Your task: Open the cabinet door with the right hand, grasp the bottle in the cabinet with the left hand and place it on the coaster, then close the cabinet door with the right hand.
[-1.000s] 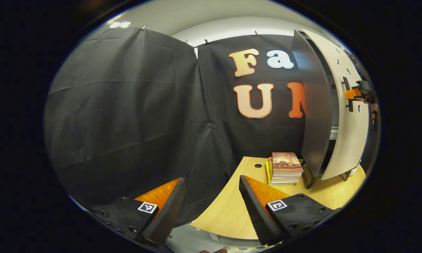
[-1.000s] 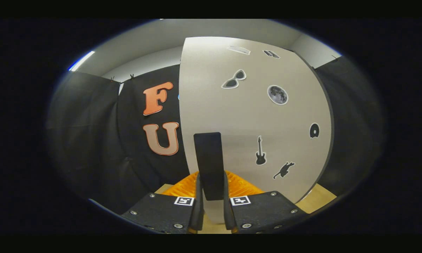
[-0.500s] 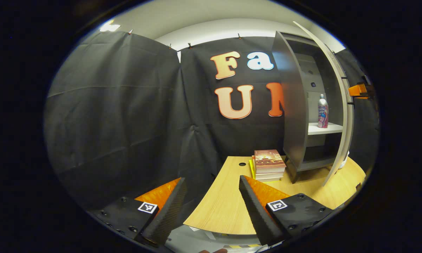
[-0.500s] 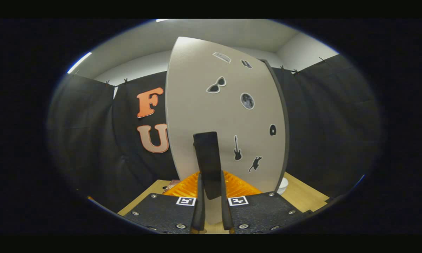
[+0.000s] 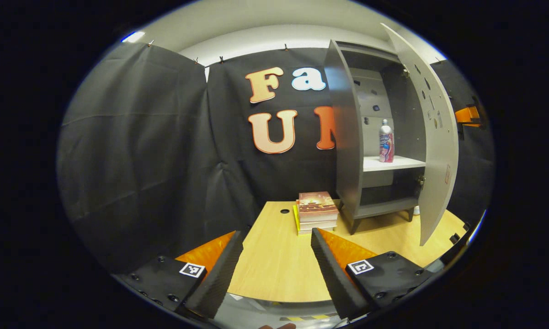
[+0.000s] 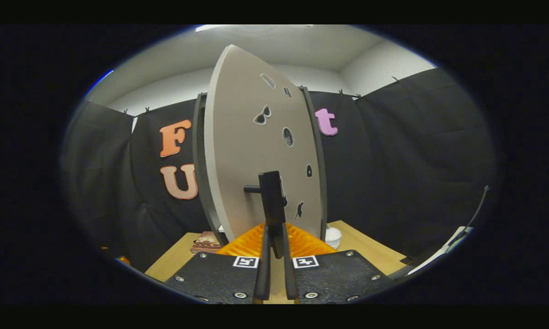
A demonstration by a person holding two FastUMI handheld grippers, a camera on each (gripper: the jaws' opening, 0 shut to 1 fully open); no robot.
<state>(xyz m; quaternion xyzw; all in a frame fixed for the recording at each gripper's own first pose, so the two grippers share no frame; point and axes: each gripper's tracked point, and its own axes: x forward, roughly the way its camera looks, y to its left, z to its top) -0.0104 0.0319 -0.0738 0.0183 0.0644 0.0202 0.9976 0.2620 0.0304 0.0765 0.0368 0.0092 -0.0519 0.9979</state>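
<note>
The bottle (image 5: 385, 141) stands upright on the white shelf (image 5: 393, 163) inside the grey cabinet (image 5: 347, 137), near the right part of the shelf. The cabinet door (image 5: 432, 137) is swung wide open to the right side, so the inside is open to the left gripper view. In the right gripper view the door (image 6: 256, 151) shows its outer face with small dark stickers, and the black handle (image 6: 272, 201) stands out from it. The right gripper (image 6: 274, 260) has both fingers pressed on the lower end of this handle, one on each side. The left gripper (image 5: 274, 269) is held low above the near edge of the wooden table (image 5: 274, 269), well apart from the cabinet; its fingers are spread wide and nothing is between them. A stack of books (image 5: 316, 212) lies on the table just beside the left foot of the cabinet. A small white object (image 6: 333, 236) sits on the table behind the door; whether it is the coaster cannot be told.
</note>
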